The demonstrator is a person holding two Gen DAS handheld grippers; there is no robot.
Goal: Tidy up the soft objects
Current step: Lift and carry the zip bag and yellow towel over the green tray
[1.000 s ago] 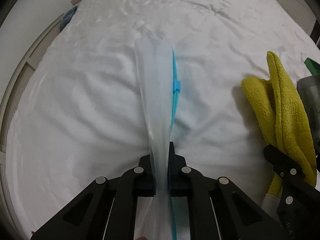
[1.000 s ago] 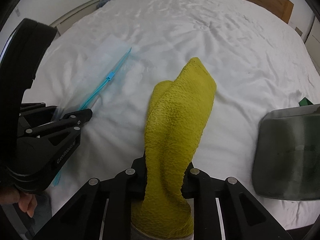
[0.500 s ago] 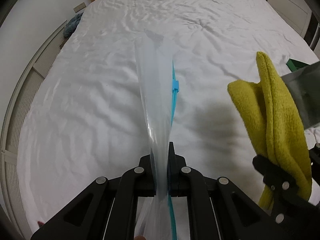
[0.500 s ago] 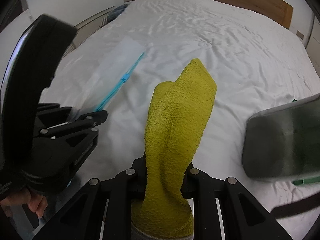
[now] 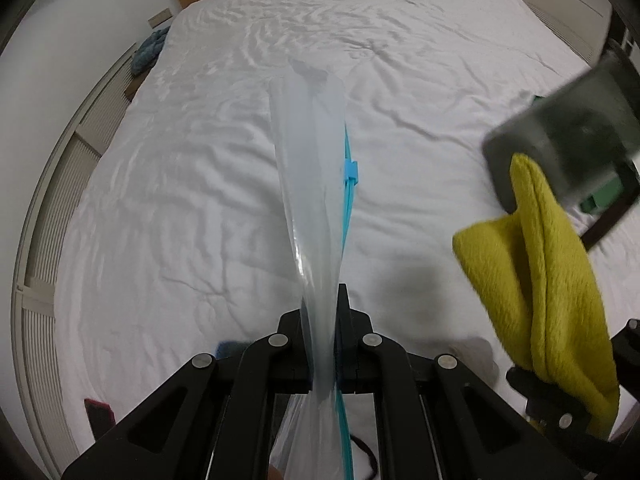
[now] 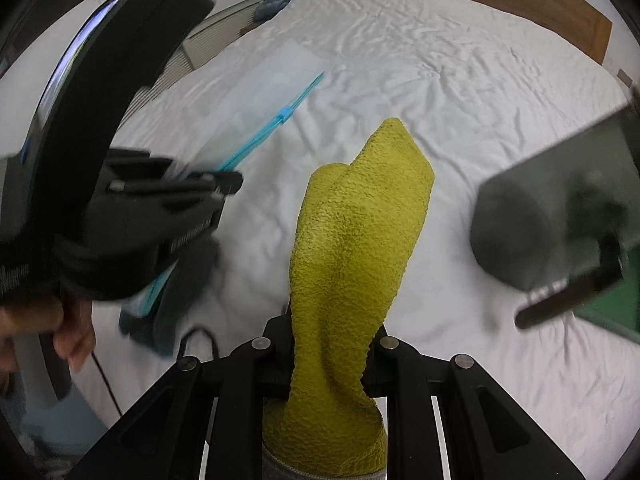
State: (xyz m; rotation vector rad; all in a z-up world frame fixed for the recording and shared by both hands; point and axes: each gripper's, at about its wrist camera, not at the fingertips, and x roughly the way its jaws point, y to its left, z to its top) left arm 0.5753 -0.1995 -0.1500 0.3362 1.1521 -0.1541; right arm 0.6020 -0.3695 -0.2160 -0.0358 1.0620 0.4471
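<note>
Left gripper (image 5: 324, 360) clamps zip bag (image 5: 312, 184), right gripper (image 6: 328, 364) clamps yellow cloth (image 6: 356, 240); both lifted higher off bed (image 5: 192, 208).

Both grippers have risen from the white bed (image 5: 192, 208), the left gripper (image 5: 325, 312) carrying the clear zip bag (image 5: 312, 168) and the right gripper (image 6: 328, 332) the yellow cloth (image 6: 356, 232).

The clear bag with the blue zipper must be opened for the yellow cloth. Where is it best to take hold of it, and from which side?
Probably at the blue zipper edge, near the slider. The left gripper is shut on the clear bag, which hangs as a flat, limp sheet; only that edge is stiff. Come from the right gripper's side, once the yellow cloth is released.
</note>
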